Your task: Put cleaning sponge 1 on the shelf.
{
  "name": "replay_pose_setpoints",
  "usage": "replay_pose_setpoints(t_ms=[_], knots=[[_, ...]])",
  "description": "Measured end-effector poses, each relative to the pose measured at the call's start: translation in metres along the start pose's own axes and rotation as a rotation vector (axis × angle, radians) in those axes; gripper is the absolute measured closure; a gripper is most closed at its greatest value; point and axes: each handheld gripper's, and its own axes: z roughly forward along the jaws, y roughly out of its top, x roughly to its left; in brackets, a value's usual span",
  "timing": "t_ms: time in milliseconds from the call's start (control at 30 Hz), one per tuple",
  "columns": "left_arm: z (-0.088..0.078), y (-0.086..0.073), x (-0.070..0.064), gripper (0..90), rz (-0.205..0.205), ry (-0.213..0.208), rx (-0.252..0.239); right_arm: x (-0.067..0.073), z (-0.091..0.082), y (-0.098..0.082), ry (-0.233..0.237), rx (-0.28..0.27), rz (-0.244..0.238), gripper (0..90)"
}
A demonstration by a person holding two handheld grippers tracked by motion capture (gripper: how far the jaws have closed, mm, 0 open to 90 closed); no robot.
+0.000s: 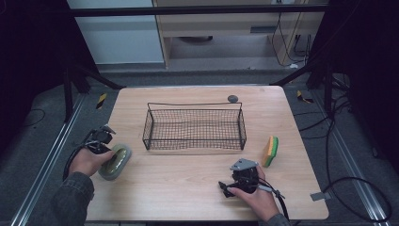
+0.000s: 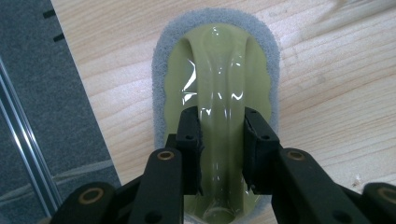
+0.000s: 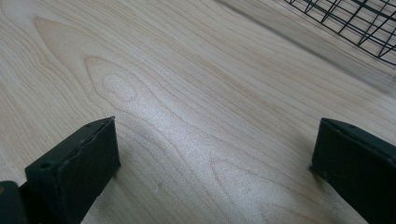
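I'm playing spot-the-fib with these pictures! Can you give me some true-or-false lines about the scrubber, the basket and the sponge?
1. The left tool is shut on the scrubber's handle. True.
2. The scrubber is inside the basket. False: it lies on the table, left of the basket.
3. The right tool holds the sponge. False: its jaws are open with nothing between them, over bare table.
4. The basket has nothing in it. True.
5. The sponge is yellow and green. True.
6. The sponge sits left of the basket. False: it is to its right.
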Motion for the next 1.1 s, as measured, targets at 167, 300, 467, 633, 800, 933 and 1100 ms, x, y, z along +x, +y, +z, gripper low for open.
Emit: replay_pose_setpoints(t_ms=[167, 300, 467, 633, 800, 933, 1100], knots=[[-0.008, 0.002, 0.001, 70.7, 0.034, 0.006, -0.010, 0.000, 0.000, 0.000, 0.002, 0.000, 0.001, 0.8], [-0.017, 0.002, 0.001, 70.7, 0.063, 0.004, -0.030, 0.000, 0.000, 0.000, 0.002, 0.000, -0.002, 0.8], [-0.031, 0.003, 0.000, 70.8, 0.117, 0.007, -0.039, 0.000, 0.000, 0.000, 0.003, 0.000, -0.002, 0.8], [-0.043, 0.004, -0.001, 70.8, 0.152, -0.006, -0.056, 0.000, 0.000, 0.000, 0.003, -0.001, -0.005, 0.8], [-0.058, 0.007, -0.003, 70.8, 0.195, -0.014, -0.086, -0.001, 0.000, 0.000, 0.004, -0.002, -0.007, 0.8], [-0.072, 0.011, -0.007, 70.8, 0.243, -0.023, -0.113, 0.000, 0.000, 0.000, 0.003, -0.004, -0.003, 0.8], [-0.090, 0.022, -0.017, 70.8, 0.328, -0.029, -0.133, 0.000, 0.000, 0.000, 0.004, -0.004, -0.003, 0.8]])
